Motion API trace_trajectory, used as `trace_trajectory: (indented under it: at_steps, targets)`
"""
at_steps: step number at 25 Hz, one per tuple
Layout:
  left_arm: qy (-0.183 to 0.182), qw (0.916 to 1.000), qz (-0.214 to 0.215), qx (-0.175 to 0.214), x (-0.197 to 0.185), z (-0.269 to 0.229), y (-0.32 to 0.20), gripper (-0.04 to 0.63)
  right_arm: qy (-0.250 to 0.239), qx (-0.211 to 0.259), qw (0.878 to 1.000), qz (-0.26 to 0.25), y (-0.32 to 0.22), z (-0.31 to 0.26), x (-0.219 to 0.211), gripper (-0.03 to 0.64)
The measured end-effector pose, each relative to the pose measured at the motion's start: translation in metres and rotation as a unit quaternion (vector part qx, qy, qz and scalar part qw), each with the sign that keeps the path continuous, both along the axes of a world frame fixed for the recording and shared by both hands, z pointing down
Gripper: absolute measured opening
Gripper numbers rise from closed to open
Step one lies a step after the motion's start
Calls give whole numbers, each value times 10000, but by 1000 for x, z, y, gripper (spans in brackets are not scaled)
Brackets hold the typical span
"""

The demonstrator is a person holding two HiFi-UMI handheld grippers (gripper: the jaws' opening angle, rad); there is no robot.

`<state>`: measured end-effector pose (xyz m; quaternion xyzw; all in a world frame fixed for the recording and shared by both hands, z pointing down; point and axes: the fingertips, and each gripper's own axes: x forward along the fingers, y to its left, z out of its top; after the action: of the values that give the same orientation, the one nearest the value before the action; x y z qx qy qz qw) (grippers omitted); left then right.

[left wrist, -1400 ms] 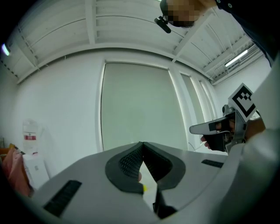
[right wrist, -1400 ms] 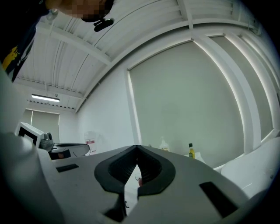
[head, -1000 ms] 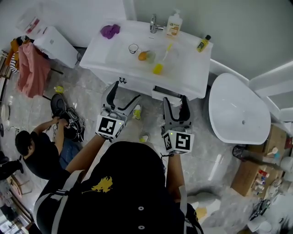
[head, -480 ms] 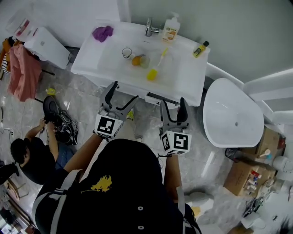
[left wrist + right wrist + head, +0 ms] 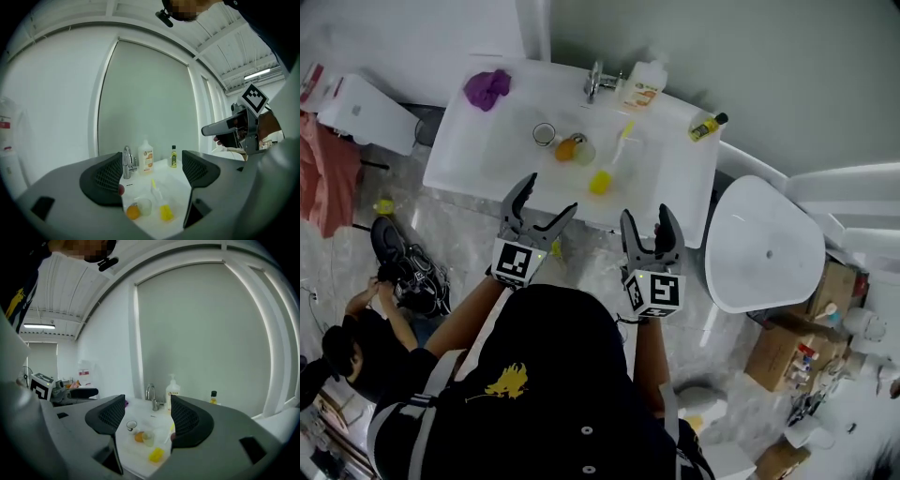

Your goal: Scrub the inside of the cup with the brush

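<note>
The white sink carries everything the task needs, and the person stands well back from its front edge, so nothing is within reach yet. Both tools are held out level toward it, probably to line up for a first pick.

The left tool has its jaws spread wide with nothing between them. The right tool is likewise parted and empty. Its own view shows only the distant basin in the gap.

At the back edge stand the tap and, just beside it, a pump soap bottle. A small yellow bottle sits toward the back right corner and a purple cloth at the back left corner, all clear of the bowl.

The brush lies flat in the basin, its yellow head toward the front edge and its handle pointing back. That likely leaves the handle awkward to take from this side.

The cup stands upright in the basin just left of the brush, touching an orange round thing. It is pale and translucent and looks empty, though that is too small to tell for certain.
</note>
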<state>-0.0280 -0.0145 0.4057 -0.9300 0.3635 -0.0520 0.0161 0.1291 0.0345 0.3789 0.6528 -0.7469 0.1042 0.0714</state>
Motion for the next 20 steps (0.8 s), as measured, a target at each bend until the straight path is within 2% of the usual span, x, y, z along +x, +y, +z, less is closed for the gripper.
trace_trajectory:
  at_steps: [6, 12, 16, 20]
  targets:
    - [-222, 9987, 320, -324, 10, 53, -71, 414, 2, -483, 9988, 4, -62, 36, 1, 322]
    - [-808, 9920, 342, -912, 37, 163, -124, 416, -301, -1272, 9912, -205, -93, 113, 33, 322]
    - [-753, 9910, 429, -1017, 60, 210, -156, 416, -370, -1581, 9858, -436, -130, 163, 55, 322]
    - [-673, 9895, 619, -1120, 84, 254, -176, 424, -539, -1684, 9833, -429, -174, 211, 76, 322]
